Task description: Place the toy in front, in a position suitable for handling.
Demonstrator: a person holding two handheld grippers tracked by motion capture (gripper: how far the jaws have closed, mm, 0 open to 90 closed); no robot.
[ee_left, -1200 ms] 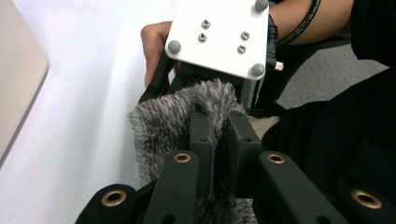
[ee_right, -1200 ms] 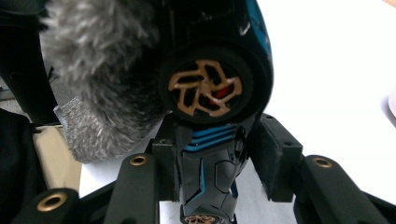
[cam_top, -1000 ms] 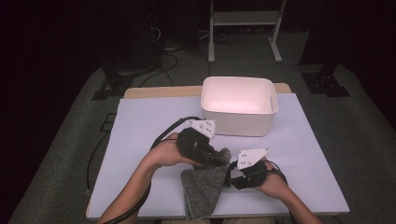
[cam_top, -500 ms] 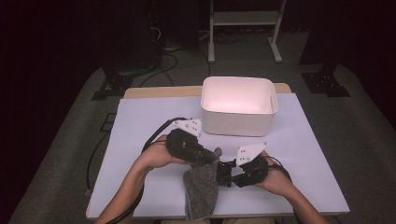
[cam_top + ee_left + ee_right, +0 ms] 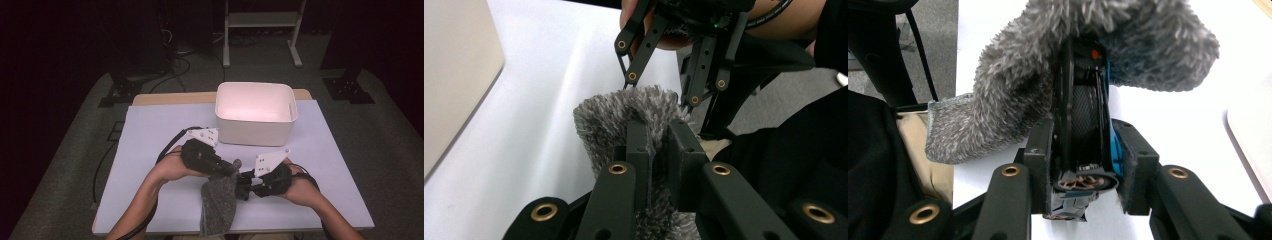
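Observation:
A grey fuzzy cloth pouch [image 5: 218, 205] hangs over the table's front edge. My left gripper [image 5: 231, 171] is shut on its top edge, and in the left gripper view the pile [image 5: 599, 120] bunches around both jaws of my left gripper [image 5: 657, 131]. My right gripper [image 5: 245, 187] meets it from the right, shut on a slim black object with a blue edge [image 5: 1083, 110]. Its jaws have just been closing, and its pads [image 5: 1040, 145] press on that object. The object's far end is tucked under the fuzzy cloth [image 5: 1018, 90].
A white rectangular bin [image 5: 255, 132] stands at the back of the white table [image 5: 150, 130], right of centre, just beyond the hands. Cables trail from both grippers. Dark floor and stand legs lie past the table's far edge.
The cloth hung wide and flat a second ago; now it droops narrower from the left gripper. The right gripper has risen slightly and closed in on the cloth's top.

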